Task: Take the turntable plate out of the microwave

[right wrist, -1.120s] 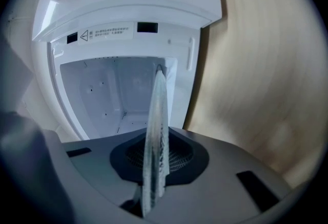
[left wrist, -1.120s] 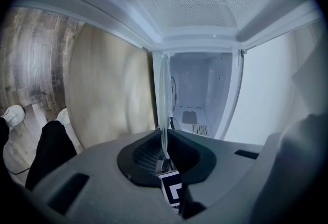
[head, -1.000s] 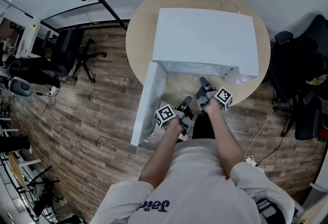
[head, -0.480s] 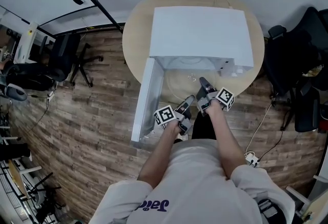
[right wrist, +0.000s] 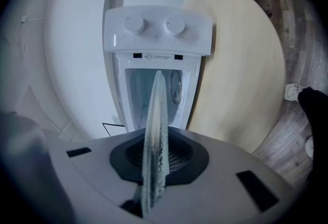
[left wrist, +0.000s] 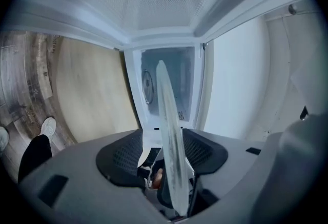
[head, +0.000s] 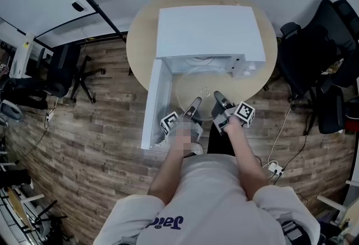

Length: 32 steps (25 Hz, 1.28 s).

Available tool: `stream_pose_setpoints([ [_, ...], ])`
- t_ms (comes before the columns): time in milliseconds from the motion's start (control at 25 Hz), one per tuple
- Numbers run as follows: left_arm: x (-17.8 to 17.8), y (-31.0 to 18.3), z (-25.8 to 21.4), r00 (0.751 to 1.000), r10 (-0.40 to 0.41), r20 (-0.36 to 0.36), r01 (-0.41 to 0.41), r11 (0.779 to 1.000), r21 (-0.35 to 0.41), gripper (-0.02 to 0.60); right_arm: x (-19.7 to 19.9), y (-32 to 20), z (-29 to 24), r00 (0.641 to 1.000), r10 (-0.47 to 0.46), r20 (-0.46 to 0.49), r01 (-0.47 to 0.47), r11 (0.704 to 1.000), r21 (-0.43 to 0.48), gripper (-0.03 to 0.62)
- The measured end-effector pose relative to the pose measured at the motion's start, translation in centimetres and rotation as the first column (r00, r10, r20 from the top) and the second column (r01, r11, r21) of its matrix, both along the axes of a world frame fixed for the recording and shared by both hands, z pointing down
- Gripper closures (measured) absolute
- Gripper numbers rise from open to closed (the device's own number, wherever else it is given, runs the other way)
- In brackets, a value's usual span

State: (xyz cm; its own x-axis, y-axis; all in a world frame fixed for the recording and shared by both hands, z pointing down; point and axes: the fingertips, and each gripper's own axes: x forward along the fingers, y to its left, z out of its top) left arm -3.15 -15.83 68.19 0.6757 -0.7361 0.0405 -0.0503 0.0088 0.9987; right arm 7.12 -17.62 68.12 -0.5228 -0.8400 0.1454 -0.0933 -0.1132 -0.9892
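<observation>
clamping right tool (head: 218, 100) shut on turntable plate (head: 205, 83), opening left tool (head: 194, 105) jaws around its rim, holding it over counter's (head: 140, 42) near edge, facing open microwave (head: 206, 31)

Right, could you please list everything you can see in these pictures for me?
microwave: one, white, on the table, door swung open.
plate: one, clear glass, in front of the microwave's opening, between both grippers' jaws.
table: one, light wood, round, under the microwave.
chairs: at least two, black, left and right of the table.
floor: brown planks, all around.
power strip: one, white, on the floor at right.
left gripper: one, grey and black, jaws opening, plate between them.
right gripper: one, grey and black, shut on the plate's edge.
arms: two, bare.
</observation>
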Motion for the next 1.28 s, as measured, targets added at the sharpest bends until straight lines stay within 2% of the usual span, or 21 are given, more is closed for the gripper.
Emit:
stream_pose_setpoints([
  [400, 0.5, 1.7, -4.3, 0.996, 0.024, -0.087, -0.019, 0.998, 0.058, 0.354, 1.3, 3.3, -4.2, 0.997, 0.076, -0.010, -0.076, 0.996, 0.044, 0.557],
  [440, 0.5, 1.7, -4.8, 0.996, 0.023, -0.089, -0.017, 0.998, 0.064, 0.372, 1.3, 3.4, -4.6, 0.997, 0.078, -0.016, -0.077, 0.996, 0.052, 0.556],
  [560, 0.3, 1.8, -6.0, 0.997, 0.009, -0.079, -0.004, 0.998, 0.067, 0.496, 1.1, 3.7, -6.2, 0.996, 0.077, -0.034, -0.074, 0.994, 0.080, 0.556],
  [600, 0.2, 1.9, -6.4, 0.997, 0.003, -0.077, 0.002, 0.998, 0.065, 0.515, 1.0, 3.8, -6.7, 0.996, 0.078, -0.036, -0.074, 0.994, 0.086, 0.556],
  [960, -0.2, 2.7, -10.3, 0.996, 0.001, -0.086, 0.002, 0.999, 0.039, 0.546, 0.6, 4.8, -10.9, 0.995, 0.094, -0.021, -0.091, 0.989, 0.118, 0.556],
  [1120, -0.5, 2.7, -12.8, 0.998, 0.007, -0.059, -0.004, 0.999, 0.042, 0.548, 0.4, 4.8, -12.9, 0.996, 0.093, 0.014, -0.094, 0.988, 0.121, 0.556],
  [1280, -0.1, 3.1, -15.0, 0.998, 0.018, -0.068, -0.014, 0.998, 0.058, 0.549, 0.7, 5.1, -15.2, 0.996, 0.089, 0.021, -0.091, 0.985, 0.145, 0.556],
])
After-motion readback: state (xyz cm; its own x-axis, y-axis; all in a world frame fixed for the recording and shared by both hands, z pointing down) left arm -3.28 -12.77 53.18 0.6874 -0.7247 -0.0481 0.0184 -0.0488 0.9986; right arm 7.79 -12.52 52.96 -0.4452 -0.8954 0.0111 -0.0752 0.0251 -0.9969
